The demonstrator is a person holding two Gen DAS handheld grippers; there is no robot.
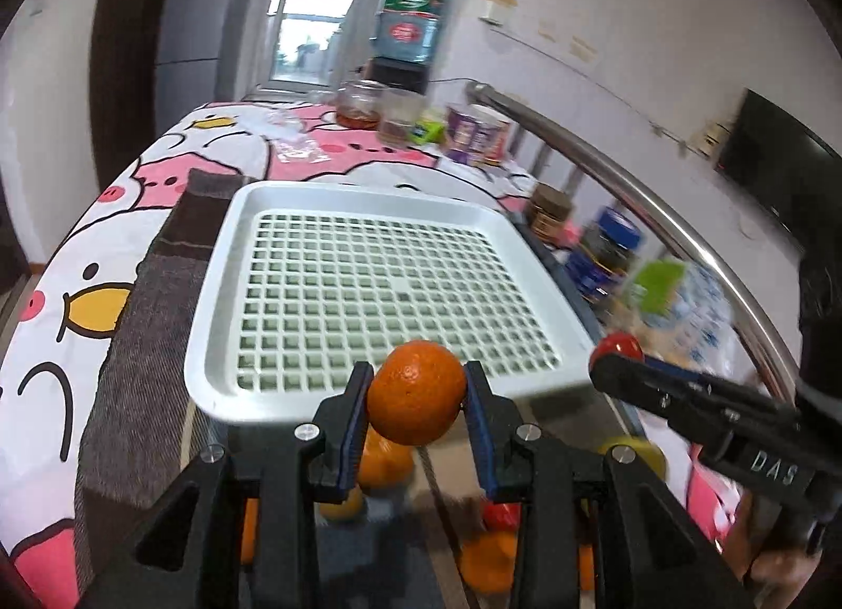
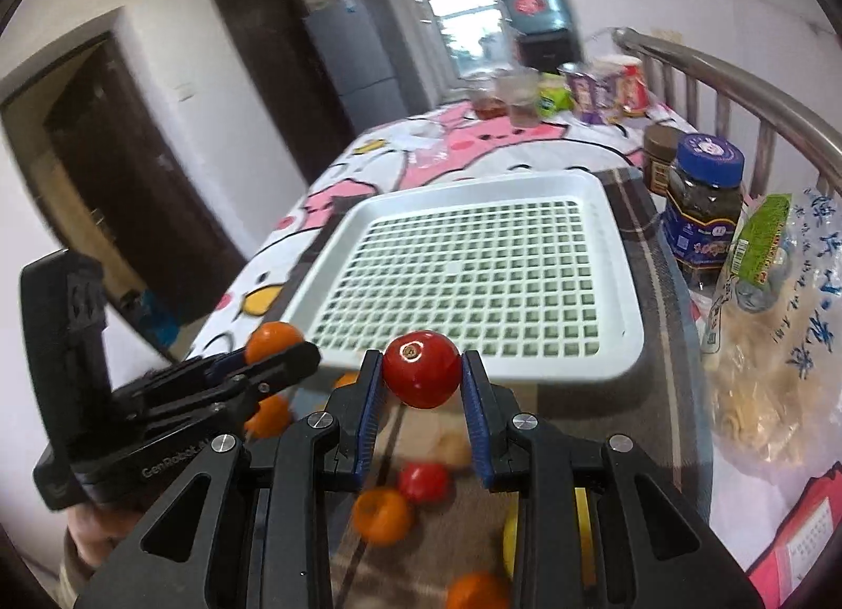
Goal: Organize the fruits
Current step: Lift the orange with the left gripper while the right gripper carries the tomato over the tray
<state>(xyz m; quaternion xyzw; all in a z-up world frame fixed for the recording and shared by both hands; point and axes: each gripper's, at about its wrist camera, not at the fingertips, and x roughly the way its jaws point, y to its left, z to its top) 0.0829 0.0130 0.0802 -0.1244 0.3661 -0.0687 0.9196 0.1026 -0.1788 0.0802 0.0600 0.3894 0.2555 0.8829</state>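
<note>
Only right wrist view shows blue-lidded jar [image 2: 705,198] beside tray [image 2: 621,261]

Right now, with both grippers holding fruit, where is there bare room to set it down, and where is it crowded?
The white perforated plastic tray is bare across its whole grid, bordered by the cartoon tablecloth and dark jars. Crowded: the loose oranges and tomatoes below the left gripper and right gripper, and the bagged food by the rail.

Left tongs [image 2: 273,353] read "GenRobot"; right tongs [image 1: 615,364], "DAS".
</note>
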